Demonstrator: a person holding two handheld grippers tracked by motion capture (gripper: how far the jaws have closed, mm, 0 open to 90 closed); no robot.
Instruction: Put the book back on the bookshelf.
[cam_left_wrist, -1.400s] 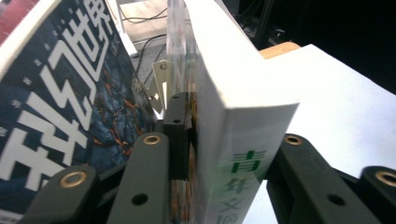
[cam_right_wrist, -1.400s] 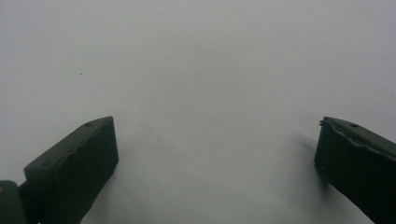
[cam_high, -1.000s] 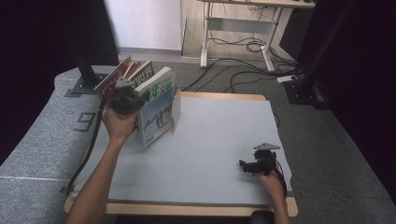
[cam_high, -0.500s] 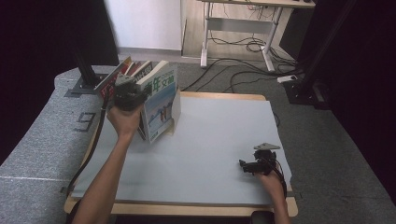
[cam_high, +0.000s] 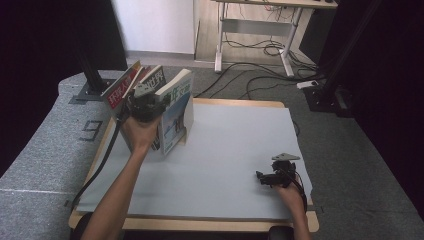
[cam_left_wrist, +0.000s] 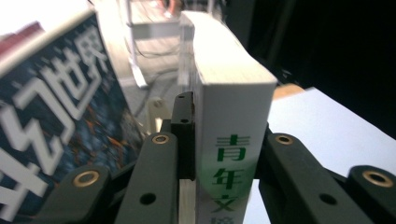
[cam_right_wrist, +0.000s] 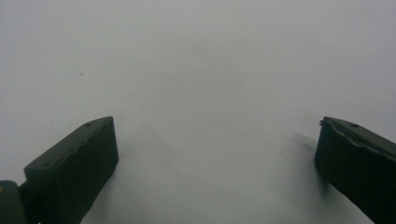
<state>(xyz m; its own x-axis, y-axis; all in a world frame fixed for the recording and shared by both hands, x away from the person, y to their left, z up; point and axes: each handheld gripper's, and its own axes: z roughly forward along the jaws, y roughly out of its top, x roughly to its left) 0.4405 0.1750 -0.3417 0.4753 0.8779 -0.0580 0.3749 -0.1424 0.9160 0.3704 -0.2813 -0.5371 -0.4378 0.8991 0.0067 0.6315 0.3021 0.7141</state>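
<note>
Since earlier frame, your left gripper (cam_high: 146, 104) has lifted green book (cam_high: 176, 117) and tipped it more upright, at upper left of high view. Jaws clamp book across its thickness near spine; in left gripper view book (cam_left_wrist: 229, 116) fills gap between jaws. Blue book (cam_left_wrist: 51, 107) leans just beside it on left, red book (cam_high: 120, 89) behind. Your right gripper (cam_high: 272, 176) rests on grey mat (cam_high: 235, 145) at lower right, well apart from books; jaws wide, nothing between.
</note>
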